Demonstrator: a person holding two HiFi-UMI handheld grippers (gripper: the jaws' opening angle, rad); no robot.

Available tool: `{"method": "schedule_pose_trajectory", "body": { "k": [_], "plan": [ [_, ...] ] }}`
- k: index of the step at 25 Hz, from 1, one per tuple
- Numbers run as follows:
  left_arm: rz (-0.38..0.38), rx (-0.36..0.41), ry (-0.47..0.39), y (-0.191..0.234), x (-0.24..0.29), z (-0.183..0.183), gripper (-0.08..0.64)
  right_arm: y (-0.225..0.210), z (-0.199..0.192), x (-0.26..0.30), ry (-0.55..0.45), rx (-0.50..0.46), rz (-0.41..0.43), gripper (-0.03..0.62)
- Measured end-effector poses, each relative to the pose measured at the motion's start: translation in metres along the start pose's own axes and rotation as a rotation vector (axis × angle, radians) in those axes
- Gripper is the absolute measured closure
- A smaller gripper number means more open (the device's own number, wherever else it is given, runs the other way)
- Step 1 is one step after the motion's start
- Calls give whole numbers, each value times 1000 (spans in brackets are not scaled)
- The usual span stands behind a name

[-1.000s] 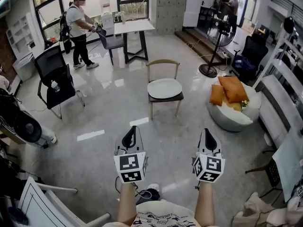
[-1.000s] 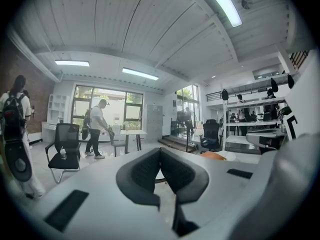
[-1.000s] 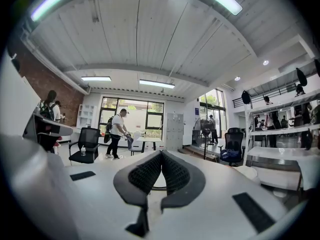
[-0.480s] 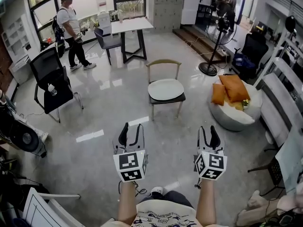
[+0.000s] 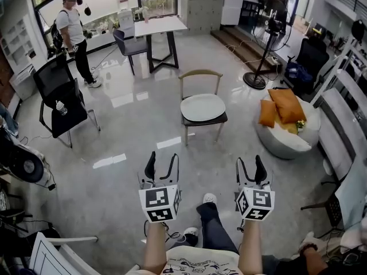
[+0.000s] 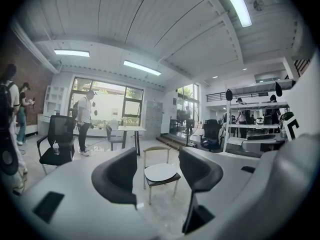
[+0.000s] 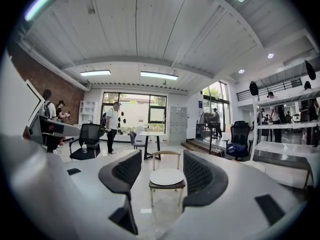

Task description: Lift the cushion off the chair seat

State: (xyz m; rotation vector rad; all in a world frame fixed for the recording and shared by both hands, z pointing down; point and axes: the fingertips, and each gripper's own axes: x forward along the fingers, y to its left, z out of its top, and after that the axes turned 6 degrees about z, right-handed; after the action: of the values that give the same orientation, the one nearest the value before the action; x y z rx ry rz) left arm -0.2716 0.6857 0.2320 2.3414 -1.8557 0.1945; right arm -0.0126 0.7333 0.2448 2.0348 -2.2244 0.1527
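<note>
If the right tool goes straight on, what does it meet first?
Probably the white cushion on the wooden chair, across the floor; depth is unclear. The right tool is opening its jaws, with nothing between them.

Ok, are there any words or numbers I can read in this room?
None can be read.
Marker cubes on the left tongs and right tongs (both opening, nothing between them): black-and-white squares, no letters.
Dark print on the person's white shirt: too blurred to read.
</note>
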Motion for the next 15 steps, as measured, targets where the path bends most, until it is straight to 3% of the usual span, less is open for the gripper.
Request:
{"method": "schedule_pose_trajectory", "body": {
  "k": [9,15],
  "plan": [
    [27,-10,13,-8,96,4,298,-35,3,98,8,-6,40,305],
    [62,-11,10,-19,188,23,298,-87,18,191,0,3,50,305]
  ]
}}
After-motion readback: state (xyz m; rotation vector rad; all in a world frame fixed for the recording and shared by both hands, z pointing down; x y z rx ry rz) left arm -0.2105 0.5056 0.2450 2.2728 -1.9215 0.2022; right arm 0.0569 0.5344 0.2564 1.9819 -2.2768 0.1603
